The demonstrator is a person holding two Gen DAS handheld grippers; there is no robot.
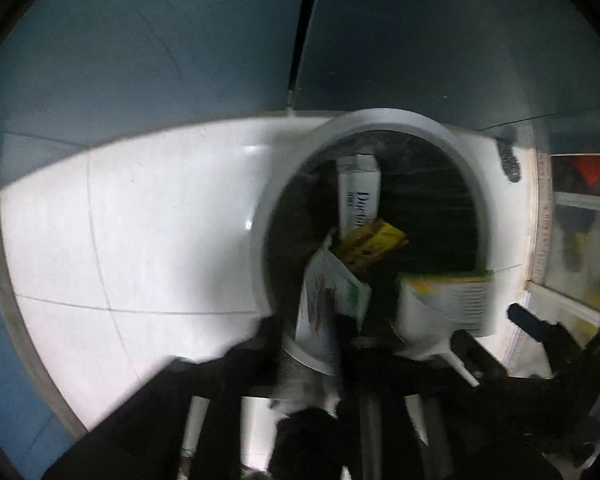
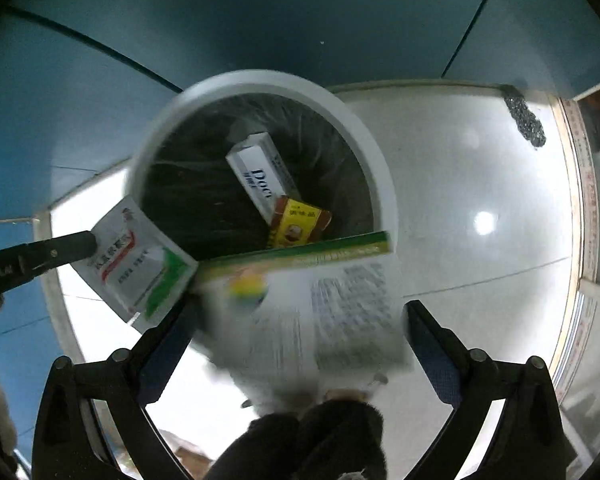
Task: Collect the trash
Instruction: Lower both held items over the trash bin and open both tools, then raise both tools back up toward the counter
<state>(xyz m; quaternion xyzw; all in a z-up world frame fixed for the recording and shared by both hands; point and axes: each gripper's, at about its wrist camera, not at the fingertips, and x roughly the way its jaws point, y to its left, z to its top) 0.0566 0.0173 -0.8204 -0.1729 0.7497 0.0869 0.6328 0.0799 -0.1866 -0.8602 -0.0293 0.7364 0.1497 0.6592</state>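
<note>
A round white plastic bin [image 2: 380, 184] lined in black fills the frame's centre, already holding a long white carton [image 2: 256, 176] and a yellow box [image 2: 300, 224]. Lower centre, the right tongs [image 2: 300, 344] stand wide open around a blurred white-and-green printed packet [image 2: 332, 300], seemingly released. At left, the left tongs [image 2: 94, 242] pinch a white-and-green sachet [image 2: 140, 264] over the rim; letting go looks next.

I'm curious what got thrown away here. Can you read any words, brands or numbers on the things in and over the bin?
"Doc", rest cut off: white box lying in the bin.
Yellow packet in the bin: print too small to read.
White sachet held by the left tool: red and grey characters, too blurred.
Big green-edged box between the right tool's open fingers: dense text, blurred.
</note>
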